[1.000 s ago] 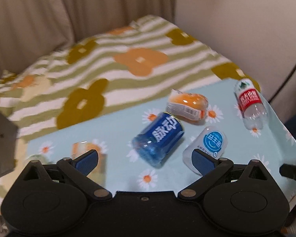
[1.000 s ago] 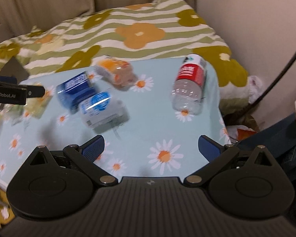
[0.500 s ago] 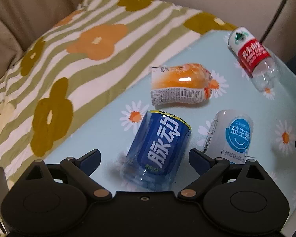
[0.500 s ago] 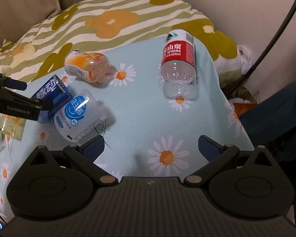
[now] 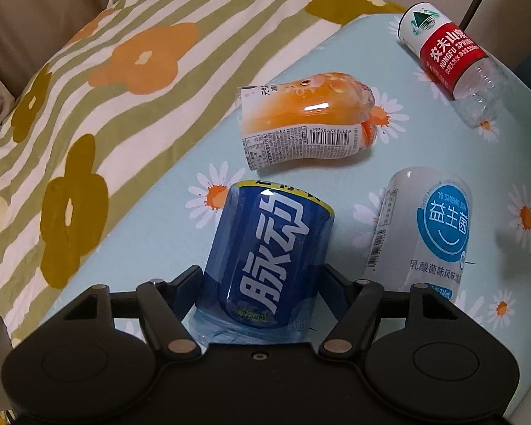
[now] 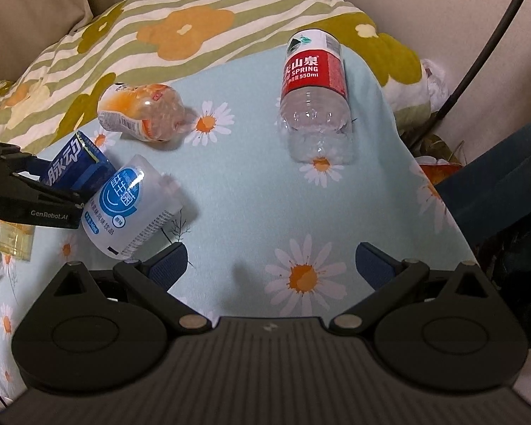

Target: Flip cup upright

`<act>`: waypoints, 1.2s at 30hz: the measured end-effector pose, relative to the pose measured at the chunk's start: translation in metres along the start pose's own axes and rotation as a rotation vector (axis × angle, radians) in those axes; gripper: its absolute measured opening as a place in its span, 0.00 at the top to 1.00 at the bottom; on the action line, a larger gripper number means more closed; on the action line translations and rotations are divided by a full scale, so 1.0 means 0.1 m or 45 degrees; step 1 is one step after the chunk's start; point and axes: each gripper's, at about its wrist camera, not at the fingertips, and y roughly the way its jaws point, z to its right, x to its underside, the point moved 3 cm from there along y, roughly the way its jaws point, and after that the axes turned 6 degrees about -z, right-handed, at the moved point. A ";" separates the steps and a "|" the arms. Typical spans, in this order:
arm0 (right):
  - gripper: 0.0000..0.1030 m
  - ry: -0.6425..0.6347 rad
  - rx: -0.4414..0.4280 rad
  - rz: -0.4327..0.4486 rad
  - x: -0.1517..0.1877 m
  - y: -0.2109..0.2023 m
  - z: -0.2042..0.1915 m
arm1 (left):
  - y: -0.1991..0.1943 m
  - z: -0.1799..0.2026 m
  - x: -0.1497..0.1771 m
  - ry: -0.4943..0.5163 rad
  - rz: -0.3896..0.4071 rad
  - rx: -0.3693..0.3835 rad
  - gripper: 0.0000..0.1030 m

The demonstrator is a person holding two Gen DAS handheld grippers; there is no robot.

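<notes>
Blue-labelled clear plastic cup (image 5: 269,255) lies tipped on daisy-print cloth (image 6: 251,184), clamped by left gripper (image 5: 262,283); right gripper (image 6: 270,260) hangs spread wide.

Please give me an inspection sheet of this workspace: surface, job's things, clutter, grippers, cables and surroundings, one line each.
Surface: daisy cloth, light blue, over a raised top.
Job's things: blue cup on its side between the left gripper's fingers; white cup on its side next to it; orange cup and water bottle also lying down.
Clutter: yellowish container at the left edge, partly hidden.
Grippers: left gripper closed on the blue cup; right gripper open, above bare cloth.
Cables: black cable along the wall at right.
Surroundings: striped flower blanket behind, beige cushion, plain wall.
</notes>
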 end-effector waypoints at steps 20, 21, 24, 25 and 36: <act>0.00 -0.270 -0.070 0.105 0.02 -0.44 -0.10 | -0.69 0.19 0.43 -0.324 0.102 -0.039 0.28; 0.00 -0.295 -0.079 0.115 0.04 -0.49 -0.10 | -0.73 0.22 0.48 -0.351 0.106 -0.040 0.28; 0.00 -0.367 -0.096 0.132 0.11 -0.58 -0.09 | -0.83 0.33 0.66 -0.443 0.113 -0.032 0.28; 0.00 -0.389 -0.100 0.136 0.13 -0.60 -0.08 | -0.85 0.37 0.71 -0.477 0.112 -0.021 0.28; 0.00 -0.632 -0.168 0.083 0.56 -0.51 -0.10 | -0.73 0.82 1.32 -0.871 0.056 0.087 0.28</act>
